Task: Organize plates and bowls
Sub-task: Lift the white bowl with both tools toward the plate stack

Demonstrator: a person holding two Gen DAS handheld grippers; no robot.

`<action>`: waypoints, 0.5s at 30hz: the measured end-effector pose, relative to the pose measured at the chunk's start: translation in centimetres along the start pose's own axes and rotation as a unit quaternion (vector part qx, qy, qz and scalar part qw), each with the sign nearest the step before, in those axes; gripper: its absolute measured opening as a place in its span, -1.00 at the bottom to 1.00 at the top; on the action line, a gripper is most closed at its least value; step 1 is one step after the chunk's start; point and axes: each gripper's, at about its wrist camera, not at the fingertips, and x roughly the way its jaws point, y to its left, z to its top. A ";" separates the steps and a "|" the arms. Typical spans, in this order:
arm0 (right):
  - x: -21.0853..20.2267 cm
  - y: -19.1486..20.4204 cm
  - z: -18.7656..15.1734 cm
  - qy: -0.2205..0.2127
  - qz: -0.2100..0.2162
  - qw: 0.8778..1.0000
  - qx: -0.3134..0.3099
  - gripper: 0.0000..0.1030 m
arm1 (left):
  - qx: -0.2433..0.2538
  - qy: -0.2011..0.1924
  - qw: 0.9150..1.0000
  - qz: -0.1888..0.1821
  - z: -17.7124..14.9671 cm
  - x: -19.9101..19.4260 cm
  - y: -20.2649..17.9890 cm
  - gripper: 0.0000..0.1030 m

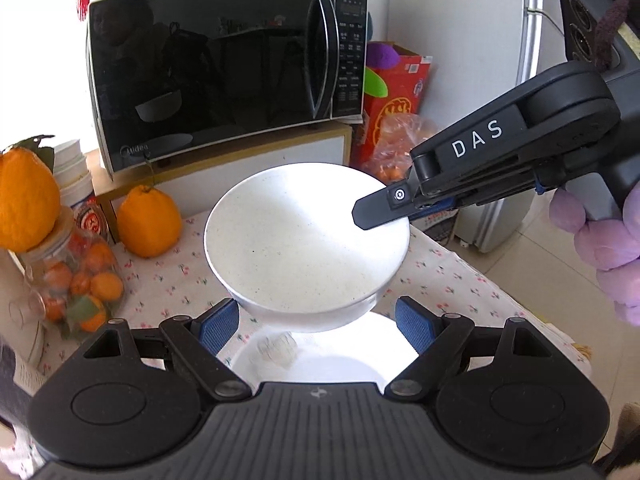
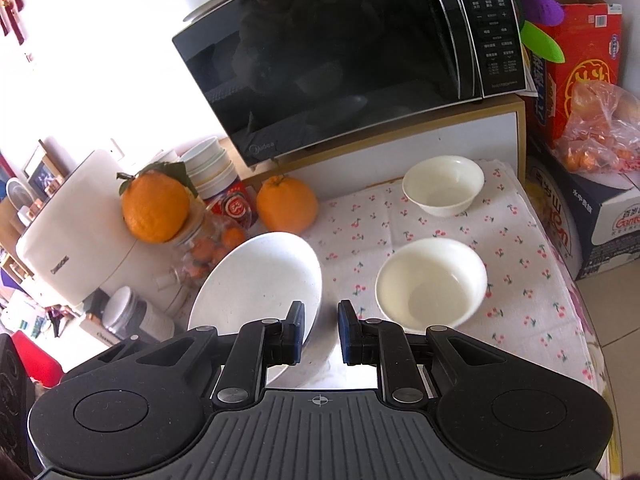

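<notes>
A wide white speckled bowl hangs tilted above the cloth-covered table. My right gripper is shut on its right rim, one finger lying inside the bowl. In the right wrist view the same bowl runs from the left down between the right gripper's blue pads. My left gripper stands open just under the bowl, its pads wide apart and pressing on nothing. Below it lies a white plate. Two small cream bowls sit upright on the table.
A black microwave on a low shelf blocks the back. Large oranges, a jar of small oranges and stacked cups crowd the left. A red box and a bag of oranges stand right. A gloved hand holds the right gripper.
</notes>
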 end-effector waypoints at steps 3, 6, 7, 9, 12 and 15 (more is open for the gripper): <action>-0.6 -0.1 -0.8 0.001 0.003 1.000 0.002 -0.65 | -0.008 0.004 1.000 -0.008 -0.6 -0.4 -0.2 0.61; -1.0 -0.2 -1.5 0.002 0.005 1.000 0.003 -0.65 | -0.009 0.011 1.000 -0.014 -1.4 -0.7 -0.5 0.61; -1.0 -0.3 -1.8 0.003 0.006 1.000 0.003 -0.65 | -0.009 0.013 1.000 -0.016 -1.6 -0.8 -0.6 0.61; -1.0 -0.4 -2.4 0.004 0.007 1.000 0.003 -0.65 | -0.007 0.019 1.000 -0.019 -2.0 -0.9 -0.7 0.61; -0.8 -0.7 -3.4 0.008 0.010 1.000 0.005 -0.65 | -0.002 0.029 0.999 -0.021 -2.7 -0.6 -0.8 0.61; -0.4 -0.8 -4.2 0.020 0.004 1.000 0.002 -0.65 | 0.000 0.039 0.999 -0.023 -3.3 -0.4 -0.8 0.60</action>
